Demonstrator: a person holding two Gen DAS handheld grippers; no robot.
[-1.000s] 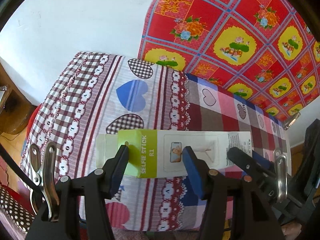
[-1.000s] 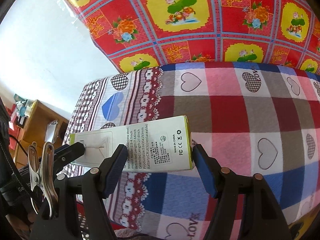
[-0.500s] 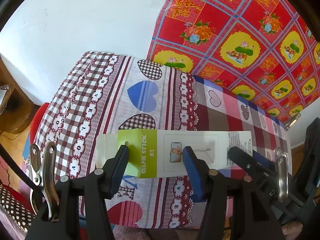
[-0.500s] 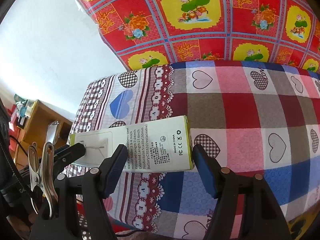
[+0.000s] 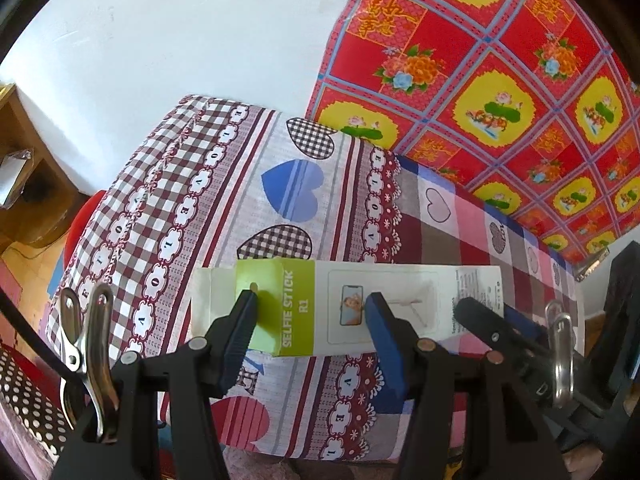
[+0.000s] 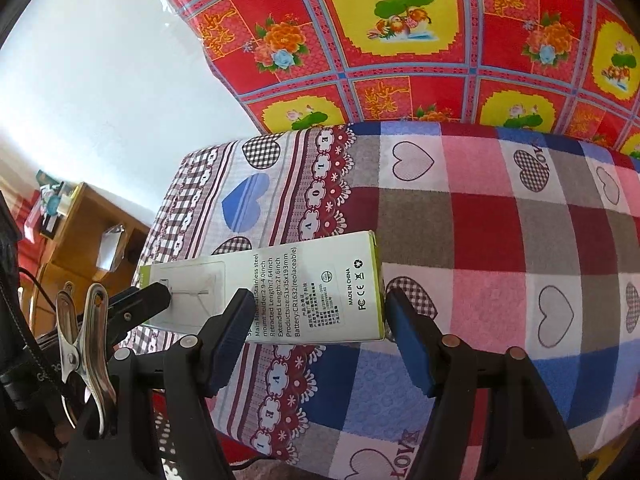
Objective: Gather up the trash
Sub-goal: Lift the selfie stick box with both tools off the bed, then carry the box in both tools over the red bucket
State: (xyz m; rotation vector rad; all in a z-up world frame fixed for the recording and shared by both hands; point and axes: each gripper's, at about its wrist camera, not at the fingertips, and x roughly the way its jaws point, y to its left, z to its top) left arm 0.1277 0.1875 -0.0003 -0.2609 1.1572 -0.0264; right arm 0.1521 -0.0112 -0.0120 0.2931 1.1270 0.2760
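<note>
A long white and green selfie stick box (image 5: pixel 320 308) hangs above the table, clear of the cloth. My left gripper (image 5: pixel 312 300) is closed on its green half, one fingertip on the green panel and the other on the phone picture. The right gripper's finger (image 5: pixel 476 312) grips the box near its far end. In the right wrist view the same box (image 6: pixel 312 292) shows its printed back. My right gripper (image 6: pixel 314 300) holds that end, its right pad against the box's edge. The left gripper's finger (image 6: pixel 152 296) touches the far end.
Below the box is a table under a heart-patterned checked cloth (image 5: pixel 280 184) (image 6: pixel 480 220). A red and yellow floral sheet (image 5: pixel 500 80) hangs on the white wall behind. A wooden shelf unit (image 6: pixel 80 232) stands at the left, and a red round seat (image 5: pixel 80 220) shows past the table's left edge.
The box keeps its place at both pairs of fingertips. The table behind it has drifted to the right in both views. Neither gripper's jaws have changed.
</note>
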